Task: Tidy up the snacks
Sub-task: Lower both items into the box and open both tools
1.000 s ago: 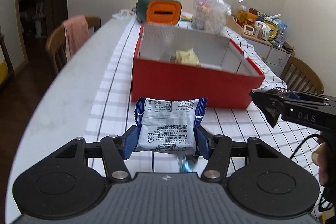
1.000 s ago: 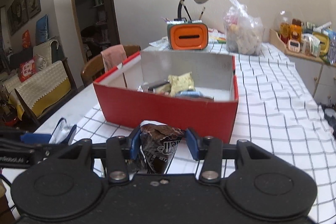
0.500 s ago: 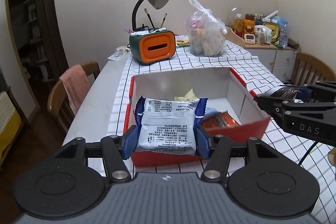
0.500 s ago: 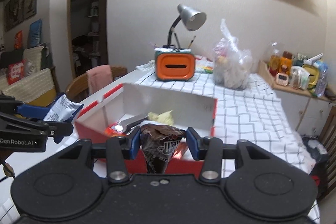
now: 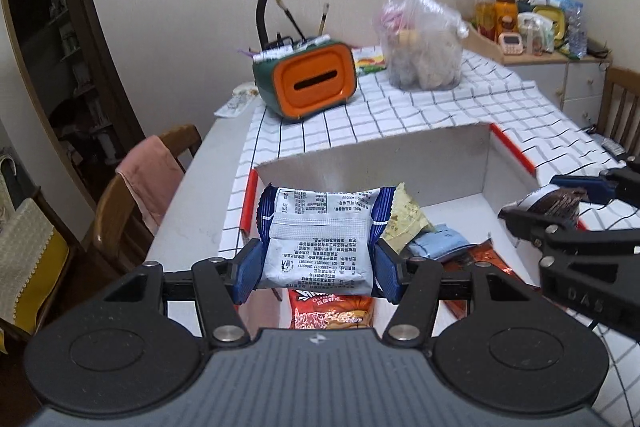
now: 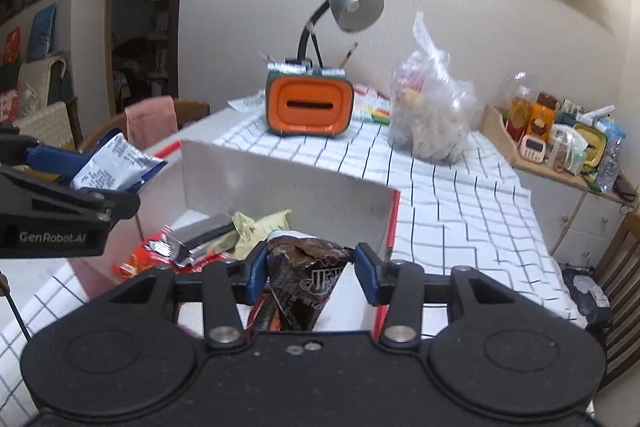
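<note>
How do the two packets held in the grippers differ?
The white-and-blue packet is flat and rectangular, spanning the left gripper; the brown packet is crumpled, tapering downward in the right gripper. The first shows small printed text, the second large lettering. Both are clamped above the red box.

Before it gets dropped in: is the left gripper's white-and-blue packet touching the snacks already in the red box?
Cannot tell. In the left wrist view the white-and-blue packet, clamped in the left gripper, overlaps the snacks in the red box; no gap or contact shows.
</note>
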Tool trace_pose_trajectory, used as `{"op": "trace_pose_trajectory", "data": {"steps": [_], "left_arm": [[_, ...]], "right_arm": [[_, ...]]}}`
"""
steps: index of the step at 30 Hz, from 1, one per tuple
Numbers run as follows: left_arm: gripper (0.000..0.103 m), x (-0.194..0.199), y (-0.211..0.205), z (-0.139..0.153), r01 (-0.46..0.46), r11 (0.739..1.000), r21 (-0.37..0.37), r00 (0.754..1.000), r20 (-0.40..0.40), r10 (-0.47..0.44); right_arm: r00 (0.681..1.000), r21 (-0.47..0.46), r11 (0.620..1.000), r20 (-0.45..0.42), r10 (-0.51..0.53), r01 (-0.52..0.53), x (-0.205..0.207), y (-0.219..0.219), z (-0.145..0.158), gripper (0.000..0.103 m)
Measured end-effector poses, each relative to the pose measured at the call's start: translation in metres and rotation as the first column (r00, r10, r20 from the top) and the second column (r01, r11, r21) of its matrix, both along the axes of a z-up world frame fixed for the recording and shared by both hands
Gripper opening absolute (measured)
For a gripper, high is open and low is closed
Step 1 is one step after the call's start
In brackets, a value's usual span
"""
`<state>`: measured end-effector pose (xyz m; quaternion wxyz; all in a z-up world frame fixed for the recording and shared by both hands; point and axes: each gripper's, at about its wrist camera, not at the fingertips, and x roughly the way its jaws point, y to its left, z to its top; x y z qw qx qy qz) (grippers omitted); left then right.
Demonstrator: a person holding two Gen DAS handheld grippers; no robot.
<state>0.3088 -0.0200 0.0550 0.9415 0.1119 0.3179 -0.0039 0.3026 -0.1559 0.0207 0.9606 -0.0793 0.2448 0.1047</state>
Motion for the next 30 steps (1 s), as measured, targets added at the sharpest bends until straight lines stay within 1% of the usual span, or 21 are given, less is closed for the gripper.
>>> {"op": "trace_pose_trajectory", "data": {"steps": [3, 10, 15, 17, 22, 26, 30], "left_arm": [[0.058, 0.012, -0.002, -0.012, -0.008, 1.000, 0.011, 1.000, -0.030, 0.008], [0.059, 0.031, -0.004, -0.033, -0.016, 0.999, 0.028, 0.996, -0.090, 0.019], [0.059, 0.038, -0.005, -0.047, -0.024, 0.999, 0.035, 0.992, -0.123, 0.028], [0.059, 0.039, -0.006, -0.051, -0.025, 0.999, 0.041, 0.991, -0.131, 0.030], [0.059, 0.038, -0.005, -0.054, -0.024, 0.999, 0.033, 0.991, -0.128, 0.028], [0.060, 0.036, -0.004, -0.050, -0.029, 0.999, 0.020, 0.992, -0.118, 0.032], [0.066, 0.030, -0.002, -0.043, -0.022, 1.000, -0.006, 0.994, -0.107, 0.021]], "right_arm": [[0.999, 0.013, 1.000, -0.046, 0.009, -0.008, 0.017, 0.002, -0.010, 0.045], [0.994, -0.018, 1.000, -0.112, 0.001, -0.003, 0.035, 0.012, -0.030, 0.045], [0.990, -0.034, 0.999, -0.139, 0.013, -0.018, 0.040, 0.015, -0.038, 0.045], [0.991, -0.050, 0.999, -0.137, 0.012, -0.019, 0.041, 0.017, -0.040, 0.045], [0.991, -0.049, 0.999, -0.135, 0.013, -0.020, 0.040, 0.017, -0.040, 0.045], [0.991, -0.048, 0.999, -0.137, 0.013, -0.020, 0.040, 0.015, -0.040, 0.047], [0.991, -0.031, 0.999, -0.131, 0.013, -0.017, 0.035, 0.012, -0.036, 0.052]]}}
